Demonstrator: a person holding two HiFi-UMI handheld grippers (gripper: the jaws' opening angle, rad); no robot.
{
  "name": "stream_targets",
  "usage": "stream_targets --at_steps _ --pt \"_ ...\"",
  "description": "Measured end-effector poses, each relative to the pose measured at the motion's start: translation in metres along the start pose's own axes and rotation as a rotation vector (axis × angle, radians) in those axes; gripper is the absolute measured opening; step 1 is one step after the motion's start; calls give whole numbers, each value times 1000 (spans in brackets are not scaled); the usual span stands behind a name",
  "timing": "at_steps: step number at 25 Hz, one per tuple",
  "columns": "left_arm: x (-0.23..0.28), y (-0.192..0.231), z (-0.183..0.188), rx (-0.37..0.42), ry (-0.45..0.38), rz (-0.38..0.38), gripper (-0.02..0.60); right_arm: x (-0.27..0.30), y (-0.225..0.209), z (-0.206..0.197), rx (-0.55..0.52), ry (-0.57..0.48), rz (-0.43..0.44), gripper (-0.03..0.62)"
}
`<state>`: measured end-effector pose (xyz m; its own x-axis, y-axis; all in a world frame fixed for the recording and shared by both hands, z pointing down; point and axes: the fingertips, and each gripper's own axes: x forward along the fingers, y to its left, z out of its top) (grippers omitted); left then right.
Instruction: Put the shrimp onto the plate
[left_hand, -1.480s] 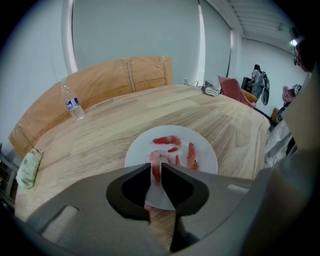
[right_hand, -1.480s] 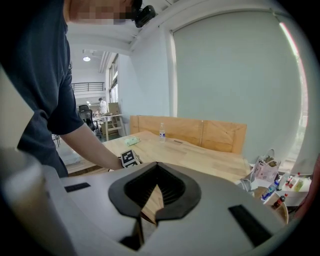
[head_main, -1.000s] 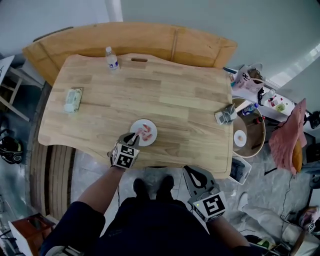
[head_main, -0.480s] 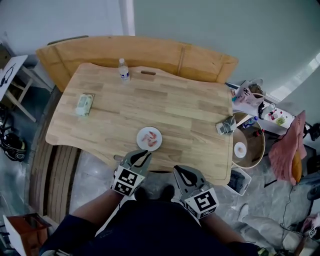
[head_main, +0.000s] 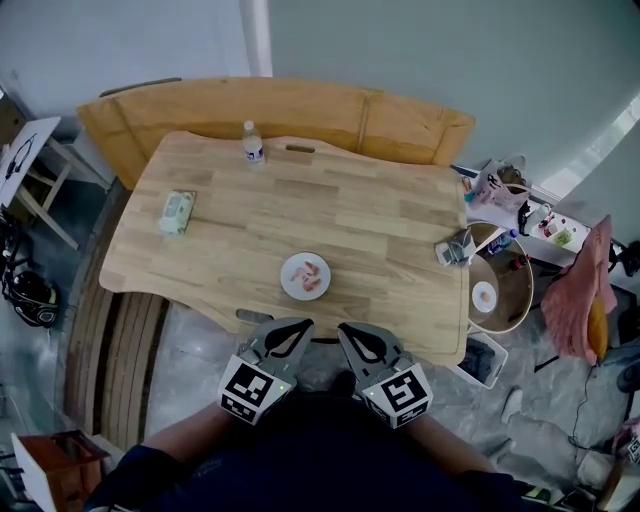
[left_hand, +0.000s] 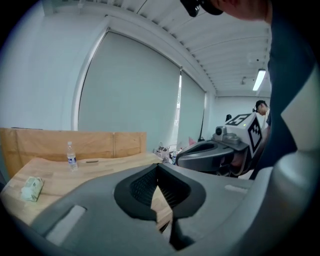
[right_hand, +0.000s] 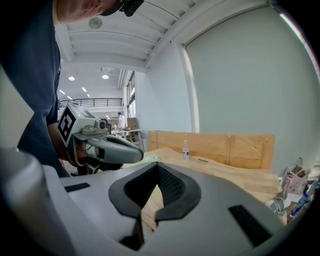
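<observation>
A small white plate sits near the front edge of the wooden table, with pink shrimp lying on it. Both grippers are held off the table, close to the person's body and side by side. The left gripper is shut and empty, its tips just in front of the table edge below the plate. The right gripper is also shut and empty. In the left gripper view the left gripper has its jaws meeting at the tips, with the right gripper's body beside it. The right gripper looks the same in its own view.
A water bottle stands at the table's far edge and a tissue pack lies at its left. A small grey object sits at the right edge. A wooden bench runs behind; a cluttered round side table stands right.
The left gripper has pulled back from the plate toward the body, leaving the shrimp on the plate. The right gripper has moved left and now sits beside it.
</observation>
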<state>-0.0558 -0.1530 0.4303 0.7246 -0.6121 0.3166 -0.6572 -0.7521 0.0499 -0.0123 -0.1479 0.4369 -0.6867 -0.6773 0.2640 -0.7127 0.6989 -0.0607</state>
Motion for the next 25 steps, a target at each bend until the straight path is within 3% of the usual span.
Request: stream_targets --at_steps 6,25 --pt "-7 -14 -1 -12 -47 -20 6 1 9 -4 3 -4 5 9" --pt "-6 -13 -5 -32 -44 -19 6 0 12 -2 17 -21 26 9"
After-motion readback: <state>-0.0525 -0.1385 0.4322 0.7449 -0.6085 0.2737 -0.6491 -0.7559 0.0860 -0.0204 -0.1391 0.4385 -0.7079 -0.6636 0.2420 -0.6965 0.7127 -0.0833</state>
